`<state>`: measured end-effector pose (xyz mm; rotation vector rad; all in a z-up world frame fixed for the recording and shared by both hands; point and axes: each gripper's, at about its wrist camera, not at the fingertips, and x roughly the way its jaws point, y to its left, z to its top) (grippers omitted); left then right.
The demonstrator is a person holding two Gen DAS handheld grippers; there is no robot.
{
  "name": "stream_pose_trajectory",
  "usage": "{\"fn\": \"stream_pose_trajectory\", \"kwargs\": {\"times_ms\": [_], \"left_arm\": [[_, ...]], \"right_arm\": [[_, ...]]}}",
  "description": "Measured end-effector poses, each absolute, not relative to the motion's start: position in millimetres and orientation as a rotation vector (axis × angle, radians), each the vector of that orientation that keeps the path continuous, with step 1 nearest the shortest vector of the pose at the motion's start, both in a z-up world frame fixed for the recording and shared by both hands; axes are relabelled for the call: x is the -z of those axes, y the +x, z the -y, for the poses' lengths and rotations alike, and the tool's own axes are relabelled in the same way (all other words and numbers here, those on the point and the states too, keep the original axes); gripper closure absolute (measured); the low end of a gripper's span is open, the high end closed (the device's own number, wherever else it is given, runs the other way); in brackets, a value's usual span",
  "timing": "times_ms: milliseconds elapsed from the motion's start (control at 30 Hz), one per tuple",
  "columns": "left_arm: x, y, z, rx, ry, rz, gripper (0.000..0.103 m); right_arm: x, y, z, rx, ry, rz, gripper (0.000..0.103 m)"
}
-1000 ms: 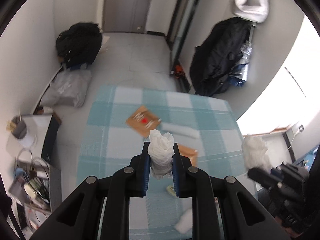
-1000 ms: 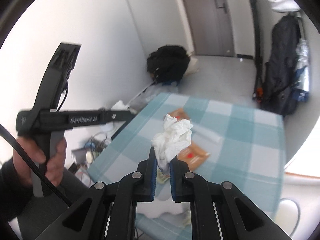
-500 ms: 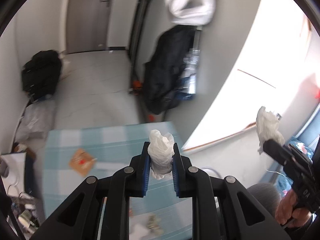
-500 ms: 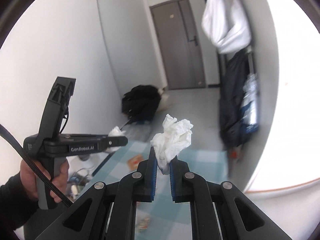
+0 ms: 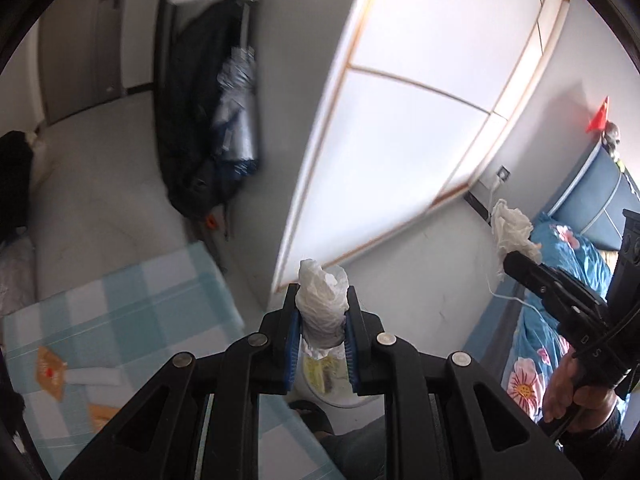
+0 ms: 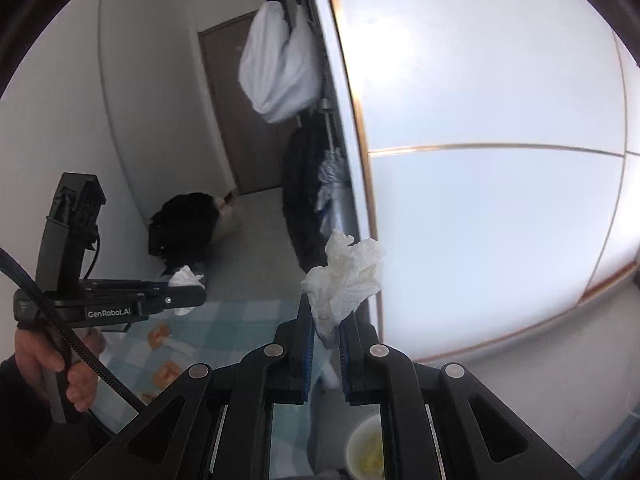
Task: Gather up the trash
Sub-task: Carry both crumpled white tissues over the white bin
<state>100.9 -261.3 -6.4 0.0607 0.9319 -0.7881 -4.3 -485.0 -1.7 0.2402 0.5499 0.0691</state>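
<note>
My left gripper [image 5: 321, 316] is shut on a crumpled white tissue [image 5: 322, 304], held in the air above a white trash bin [image 5: 332, 384] on the floor beside the table. My right gripper [image 6: 324, 328] is shut on a second crumpled white tissue [image 6: 344, 276]; it also shows in the left wrist view [image 5: 514, 236] at the right. The bin shows in the right wrist view [image 6: 366, 452] at the bottom, with yellowish scraps inside. The left gripper and its tissue [image 6: 185, 278] show at the left of the right wrist view.
A table with a blue checked cloth [image 5: 120, 312] holds orange wrappers [image 5: 50, 366] and a white strip [image 5: 94, 376]. A white sliding door [image 5: 400, 120] is ahead. A dark coat [image 5: 192, 120] hangs nearby. A floral bed [image 5: 540, 344] lies to the right.
Both grippers have swung right, away from the table toward the white door and the bin, each still holding its tissue. The bin has come into view below them.
</note>
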Motion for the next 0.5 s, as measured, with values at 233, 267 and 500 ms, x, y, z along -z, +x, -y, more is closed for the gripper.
{"fn": "stream_pose_trajectory", "kwargs": {"times_ms": [233, 267, 500], "left_arm": [[70.7, 110.3, 327.9, 0.856, 0.134, -1.106, 0.088], [82.0, 112.2, 336.5, 0.86, 0.145, -1.134, 0.088], [142.5, 117.7, 382.9, 0.873, 0.264, -1.29, 0.088]], "right_arm": [[65.1, -2.6, 533.5, -0.011, 0.345, -0.664, 0.093], [76.2, -2.2, 539.0, -0.01, 0.366, -0.682, 0.093], [152.4, 8.8, 560.7, 0.0, 0.485, -0.817, 0.093]]}}
